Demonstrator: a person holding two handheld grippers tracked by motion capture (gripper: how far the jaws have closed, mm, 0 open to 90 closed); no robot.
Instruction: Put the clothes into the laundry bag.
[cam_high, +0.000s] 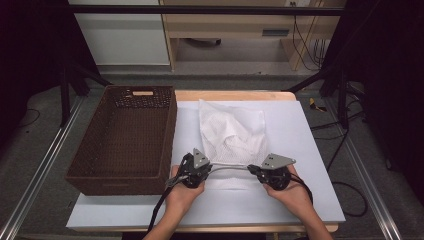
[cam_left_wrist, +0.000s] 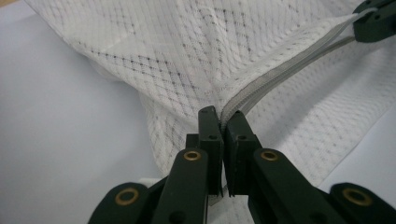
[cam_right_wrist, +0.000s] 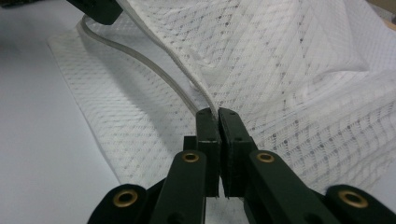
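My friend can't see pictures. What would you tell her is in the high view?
Two hands hold black grippers, the left gripper and right gripper, both shut on the zipper edge of a white mesh laundry bag stretched between them on a white table. An empty brown woven basket sits at the left.

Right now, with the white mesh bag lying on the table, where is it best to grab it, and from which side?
Grip the mesh bag by its zipper edge, coming from the person's side of the table. That edge is the stiffest, thickest strip and faces the near side, while the mesh is limp. The left gripper and right gripper are already shut on it, one at each end.
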